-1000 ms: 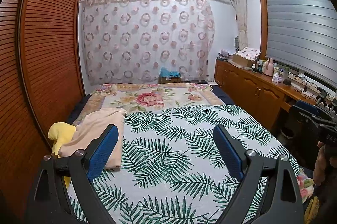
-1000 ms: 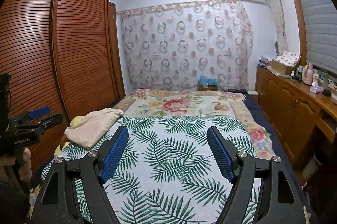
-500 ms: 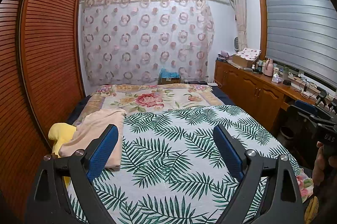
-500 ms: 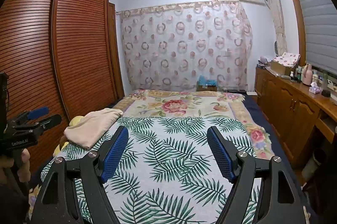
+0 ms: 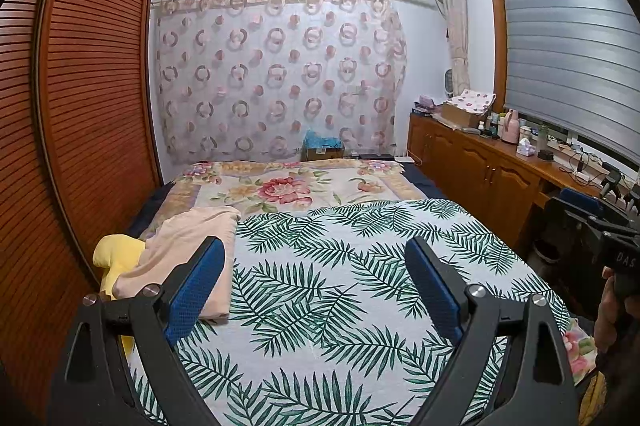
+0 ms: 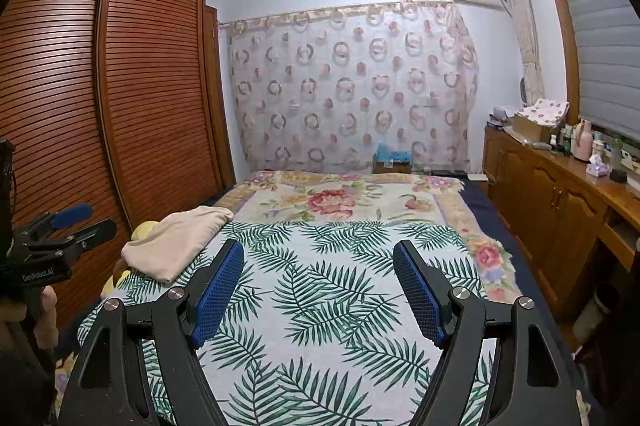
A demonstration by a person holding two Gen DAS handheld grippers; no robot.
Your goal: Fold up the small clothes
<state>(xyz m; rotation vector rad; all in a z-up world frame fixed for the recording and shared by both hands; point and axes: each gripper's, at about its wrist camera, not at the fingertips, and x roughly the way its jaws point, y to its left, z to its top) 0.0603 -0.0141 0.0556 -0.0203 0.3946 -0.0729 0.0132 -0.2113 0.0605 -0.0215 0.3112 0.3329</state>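
Note:
A beige garment (image 5: 188, 246) lies crumpled at the left edge of the bed, partly over a yellow cloth (image 5: 116, 258); the right wrist view shows the same beige garment (image 6: 180, 242) and a bit of the yellow cloth (image 6: 142, 228). My left gripper (image 5: 314, 246) hovers open over the palm-leaf sheet (image 5: 340, 286), its left finger just in front of the garment, nothing between the pads. My right gripper (image 6: 318, 252) is open too, above the sheet's middle, well right of the garment. Each view catches the other gripper at its side edge, held in a hand.
A floral blanket (image 5: 288, 186) covers the bed's far half. A slatted wooden wardrobe (image 6: 120, 98) runs along the left. On the right, a wooden cabinet (image 6: 560, 194) carries bottles and boxes under a shuttered window. A patterned curtain (image 5: 276, 82) hangs behind the bed.

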